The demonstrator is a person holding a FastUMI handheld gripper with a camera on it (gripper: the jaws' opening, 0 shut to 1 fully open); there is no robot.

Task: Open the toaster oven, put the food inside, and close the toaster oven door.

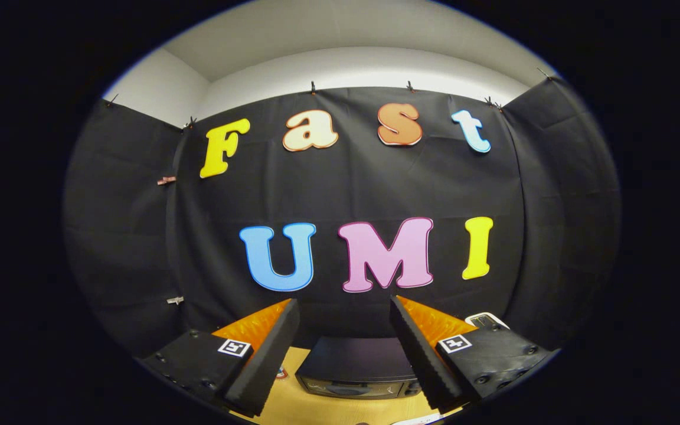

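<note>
Two fingers spread wide apart, pinching nothing, raised well above the tabletop and aimed at the black cloth wall (346, 189). Gripper (346, 330) held level, gap between the fingers open onto the scene below.

Furthest left, two small clips (166, 180) pinned on the side panel of the cloth, one above the other. Next, left finger (266, 360), ribbed on its inner face, slanting up and inward, with a square marker tag (234, 347) on the block behind it. Beside that finger's lower part, a small round item (281, 373) on the wooden table (293, 401), too hidden to name.

Between the fingers and below them, toaster oven (355, 369): dark box seen from above and in front, flat top toward the cloth wall, front panel facing the gripper, standing on the table close against the wall. Door state impossible to judge from this angle. Not touched by either finger.

Then right finger (422, 354), ribbed likewise, mirroring the left, with a second marker tag (455, 343) on its block. Just beyond that block, a white-rimmed object (484, 320) partly hidden, kind unclear. Near the right finger's base, a pale scrap (419, 420) at the table's near edge, unclear too.

Overhead, white wall and ceiling (346, 59) above the cloth.
</note>
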